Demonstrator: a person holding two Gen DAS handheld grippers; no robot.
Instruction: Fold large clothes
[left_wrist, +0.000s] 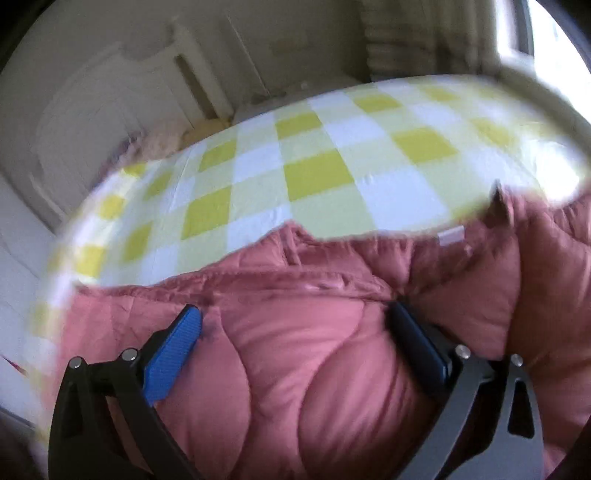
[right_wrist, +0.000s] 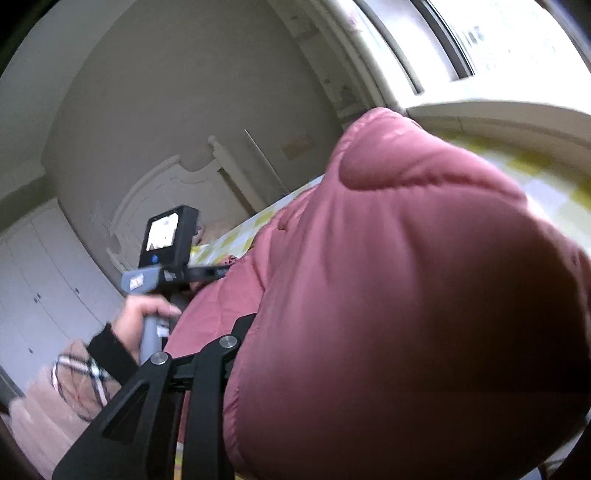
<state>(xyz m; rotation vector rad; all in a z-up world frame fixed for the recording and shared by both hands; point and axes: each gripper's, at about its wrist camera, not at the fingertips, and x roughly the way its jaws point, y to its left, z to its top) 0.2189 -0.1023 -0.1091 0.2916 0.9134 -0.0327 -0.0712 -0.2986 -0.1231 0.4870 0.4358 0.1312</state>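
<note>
- Left gripper (left_wrist: 291, 332): jaws wide apart, blue pads (left_wrist: 173, 354) facing inward, pointing steeply down; both pads lie against pink padded fabric that bulges between them, not pinched.
- Left hand (right_wrist: 142, 317), seen from the right wrist view: fingers wrapped round the grey handle, dark sleeve at the wrist, device held upright with its screen on top.
- Right gripper: only its black left linkage shows; fingertips are buried under the pink fabric, so the grip cannot be made out.
</note>
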